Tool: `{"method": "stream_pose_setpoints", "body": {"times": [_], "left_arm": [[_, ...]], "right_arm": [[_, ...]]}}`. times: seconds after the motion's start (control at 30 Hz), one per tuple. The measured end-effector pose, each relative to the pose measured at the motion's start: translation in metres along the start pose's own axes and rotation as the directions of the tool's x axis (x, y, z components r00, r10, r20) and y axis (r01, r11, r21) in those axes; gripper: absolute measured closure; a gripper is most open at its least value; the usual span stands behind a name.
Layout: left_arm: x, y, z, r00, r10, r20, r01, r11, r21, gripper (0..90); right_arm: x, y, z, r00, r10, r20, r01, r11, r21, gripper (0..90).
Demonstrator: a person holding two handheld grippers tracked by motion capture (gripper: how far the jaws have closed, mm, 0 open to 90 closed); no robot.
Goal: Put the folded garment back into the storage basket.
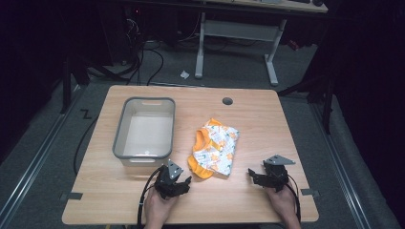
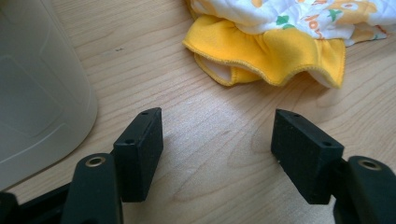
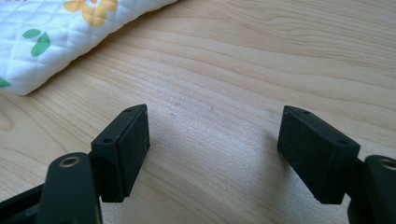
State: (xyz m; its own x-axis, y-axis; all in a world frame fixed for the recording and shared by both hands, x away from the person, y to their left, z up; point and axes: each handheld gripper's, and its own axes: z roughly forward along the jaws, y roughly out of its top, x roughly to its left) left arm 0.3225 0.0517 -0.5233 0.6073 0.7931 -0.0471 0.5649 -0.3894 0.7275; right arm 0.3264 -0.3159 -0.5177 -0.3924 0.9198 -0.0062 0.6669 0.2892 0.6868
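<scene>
We hold both hand-held grippers, left (image 1: 180, 180) and right (image 1: 258, 175), open and empty; pinching only the folded garment's (image 1: 216, 149) frill could unfold it.

Table (image 1: 267, 119) pale matt wood; bin (image 1: 125, 128) smooth grey plastic; garment (image 1: 216, 145) quilted cloth
</scene>
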Motion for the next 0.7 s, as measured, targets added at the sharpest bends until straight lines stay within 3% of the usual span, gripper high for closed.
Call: {"method": "stream_pose_setpoints", "body": {"times": [0.7], "left_arm": [[0.0002, 0.0008, 0.0010, 1.0000, -0.002, 0.000, 0.002, 1.0000, 0.002, 31.9]], "right_arm": [[0.0001, 0.0003, 0.0003, 1.0000, 0.003, 0.001, -0.003, 1.000, 0.000, 25.3]]}}
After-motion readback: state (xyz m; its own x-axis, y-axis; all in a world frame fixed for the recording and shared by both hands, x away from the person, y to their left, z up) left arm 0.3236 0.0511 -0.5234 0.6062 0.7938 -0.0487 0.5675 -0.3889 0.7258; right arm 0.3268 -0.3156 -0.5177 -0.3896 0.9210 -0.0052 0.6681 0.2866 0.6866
